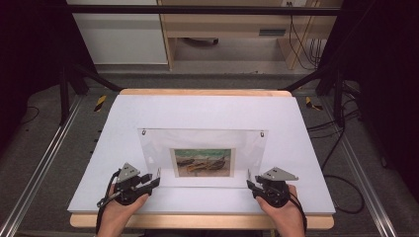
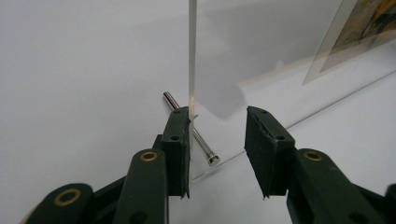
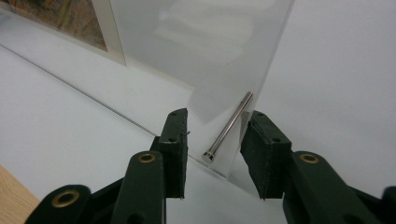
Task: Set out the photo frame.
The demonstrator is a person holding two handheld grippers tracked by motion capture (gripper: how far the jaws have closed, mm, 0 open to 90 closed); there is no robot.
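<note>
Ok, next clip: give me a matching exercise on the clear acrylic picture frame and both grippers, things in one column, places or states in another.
Things:
1. clear acrylic picture frame
2. landscape print
3. left gripper
4. right gripper

Places or states:
A. open at the frame's near right corner, a steel pin between its jaws
B. on the white table sheet
C. open at the frame's near left corner
D. inside the frame

Pairs: 1-B, 2-D, 3-C, 4-A

High view looks down; tong-mounted views sit close, sharing the clear frame [image 1: 202, 157].
</note>
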